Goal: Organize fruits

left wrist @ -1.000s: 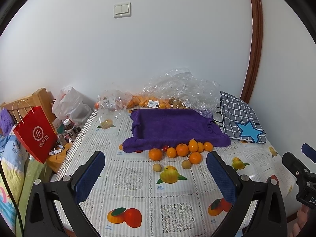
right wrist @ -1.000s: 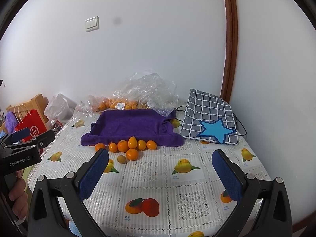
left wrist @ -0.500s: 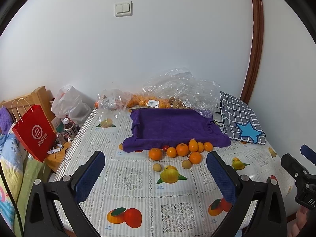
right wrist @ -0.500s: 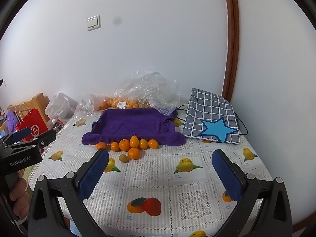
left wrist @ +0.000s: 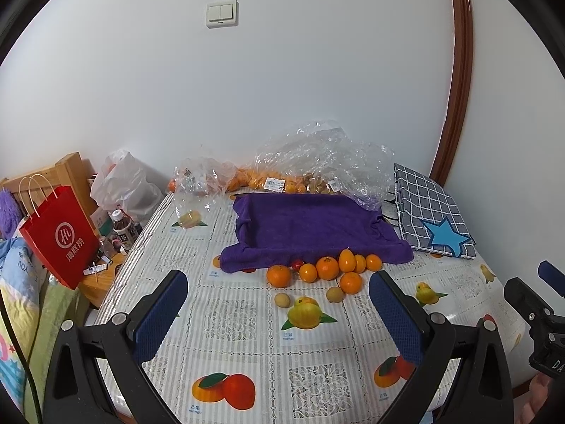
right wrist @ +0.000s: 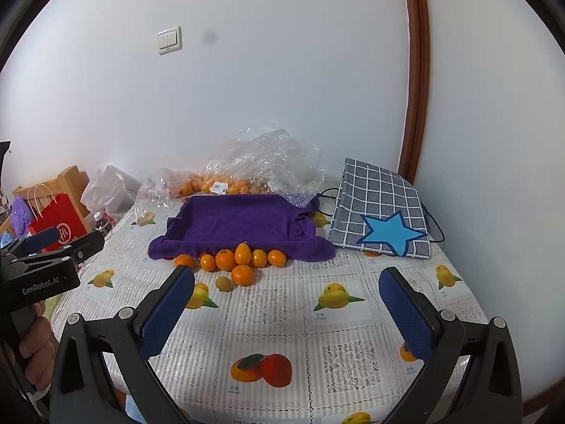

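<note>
- Left wrist view: the left gripper [left wrist: 279, 309] hangs over the near part of the surface [left wrist: 247, 357], its jaws spread wide and released, nothing between them.
- The purple towel [left wrist: 307, 228] is draped over a tray-like shape; its hollow shows only cloth, no fruit.
- The oranges [left wrist: 326, 268] lie loose in a row touching the towel's near edge, one more orange [left wrist: 351, 282] just in front, and two small tan fruits [left wrist: 282, 299] nearer the camera.
- Clear plastic bags [left wrist: 317, 162] behind the towel hold more orange fruit and carry a white label.
- A checked bag with a blue star [left wrist: 429, 212] lies right of the towel; a red paper bag [left wrist: 61, 236] stands off the left edge.
- Right wrist view: the right gripper [right wrist: 287, 309] is likewise released, jaws wide apart and empty, above the printed cloth.
- The loose fruit sits beyond the left fingertip; the towel's hollow again shows no fruit.
- The left gripper appears at far left, held by a hand [right wrist: 33, 346].
</note>
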A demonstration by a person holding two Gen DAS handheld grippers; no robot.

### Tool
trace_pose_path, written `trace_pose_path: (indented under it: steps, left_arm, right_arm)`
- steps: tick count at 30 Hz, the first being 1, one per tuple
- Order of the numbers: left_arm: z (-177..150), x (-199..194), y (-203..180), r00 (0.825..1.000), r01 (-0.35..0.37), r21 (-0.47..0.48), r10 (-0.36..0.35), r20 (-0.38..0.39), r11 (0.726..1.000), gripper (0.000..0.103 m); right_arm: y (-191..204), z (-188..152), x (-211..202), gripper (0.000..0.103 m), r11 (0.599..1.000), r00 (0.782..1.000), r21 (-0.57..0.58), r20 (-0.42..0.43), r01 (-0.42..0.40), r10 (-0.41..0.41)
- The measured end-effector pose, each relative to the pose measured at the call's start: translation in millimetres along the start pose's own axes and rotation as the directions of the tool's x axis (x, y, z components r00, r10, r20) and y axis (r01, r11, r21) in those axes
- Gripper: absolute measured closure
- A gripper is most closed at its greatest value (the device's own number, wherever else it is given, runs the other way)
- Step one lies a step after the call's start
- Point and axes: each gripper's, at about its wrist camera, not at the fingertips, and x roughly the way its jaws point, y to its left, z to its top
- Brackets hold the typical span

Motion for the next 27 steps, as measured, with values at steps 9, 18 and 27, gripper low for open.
trace_pose_path:
  steps: [9,18,27]
  left_arm:
    - [-2.1,5.3,0.9,1.0,0.004,-0.003,-0.004,-0.007,1.0,0.0]
    - [-1.7,16.4,2.5,1.0,0.017,-0.002,-0.017,-0.02,1.0,0.0]
    - [-4.5,35.5,13.0,0.999,0.008,-0.006,-0.009,-0.05,1.0,0.0]
  right_arm:
    - [2.9,-1.3,4.4,0.0,1.0,1.0,-0.01,-0.008,0.002,-0.002]
    - [2.8,-1.7,12.6,0.0,1.0,1.0,-0.012,-0.023,0.015,-0.015]
    - [2.6,-4.3,28.3,0.0,1.0,0.999,-0.009,-0.042,0.009,-0.009]
